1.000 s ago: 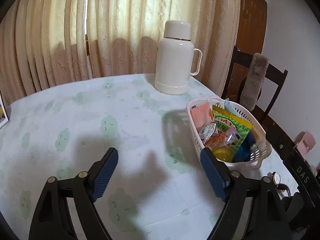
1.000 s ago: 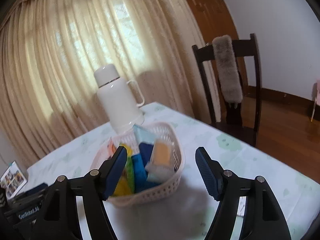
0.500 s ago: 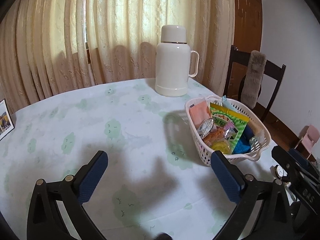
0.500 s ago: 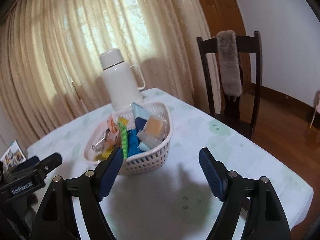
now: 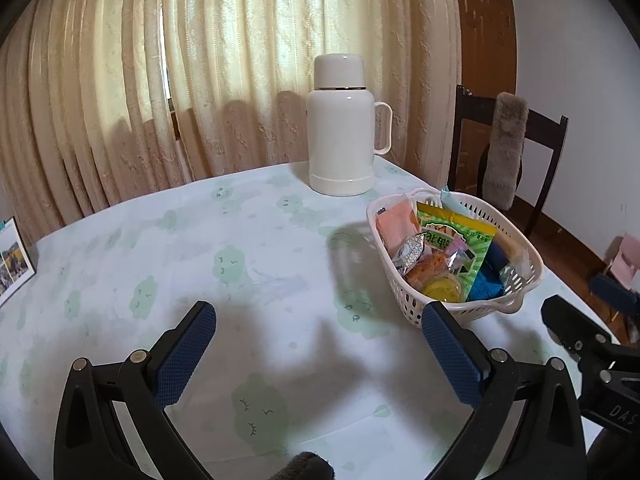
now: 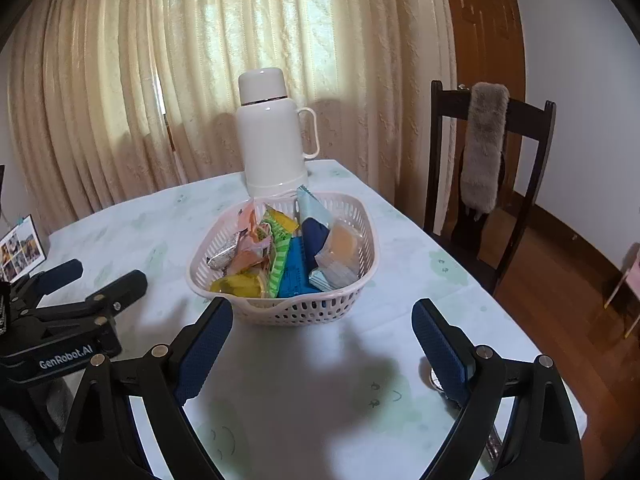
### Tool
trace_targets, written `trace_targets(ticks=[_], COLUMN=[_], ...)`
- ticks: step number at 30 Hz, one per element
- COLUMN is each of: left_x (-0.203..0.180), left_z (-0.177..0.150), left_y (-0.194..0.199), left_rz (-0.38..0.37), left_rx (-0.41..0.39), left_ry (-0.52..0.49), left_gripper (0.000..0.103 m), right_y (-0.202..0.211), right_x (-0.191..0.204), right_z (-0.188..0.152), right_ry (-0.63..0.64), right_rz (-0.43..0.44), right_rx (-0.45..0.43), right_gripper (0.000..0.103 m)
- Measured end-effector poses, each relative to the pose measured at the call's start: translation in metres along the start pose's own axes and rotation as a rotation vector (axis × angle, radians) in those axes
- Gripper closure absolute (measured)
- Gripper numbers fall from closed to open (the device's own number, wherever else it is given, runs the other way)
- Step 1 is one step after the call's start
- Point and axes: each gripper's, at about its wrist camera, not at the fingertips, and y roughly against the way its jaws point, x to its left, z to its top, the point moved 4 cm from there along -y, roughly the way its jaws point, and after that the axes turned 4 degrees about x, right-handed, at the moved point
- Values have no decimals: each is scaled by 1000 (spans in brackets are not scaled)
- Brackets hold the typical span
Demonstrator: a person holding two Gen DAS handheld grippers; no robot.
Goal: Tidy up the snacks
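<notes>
Snacks (image 6: 280,256) fill the white basket (image 6: 352,304), which sits on the surface just in front of the thermos (image 6: 272,132). Over the last second both the left gripper (image 5: 316,344) and right gripper (image 6: 322,340) have drawn back from the basket, spread wide and carrying nothing, so the sorting looks finished.

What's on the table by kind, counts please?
Thermos flask: 1
Snack basket: 1
Photo frame: 1
Hand-held gripper: 2, left and right, both open
Total: 5. The snacks in the basket overlap too much for a firm count.
</notes>
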Motion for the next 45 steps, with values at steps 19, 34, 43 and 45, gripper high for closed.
trace_targets(ticks=[19, 34, 43, 45], left_x=[-6, -9, -9, -9], left_z=[-3, -4, -5, -6], left_y=[-2, -1, -4, -5], left_rz=[-1, -1, 4, 5], left_rx=[16, 23, 23, 23], left_ry=[-18, -32, -41, -42], left_gripper=[1, 1, 1, 1], right_y=[-13, -12, -14, -14], right_x=[-8, 2, -1, -2], right_z=[0, 4, 5, 5], right_ry=[-13, 0, -1, -2], right_rz=[-18, -37, -45, -46], right_rx=[28, 6, 9, 9], right_gripper=[12, 12, 12, 12])
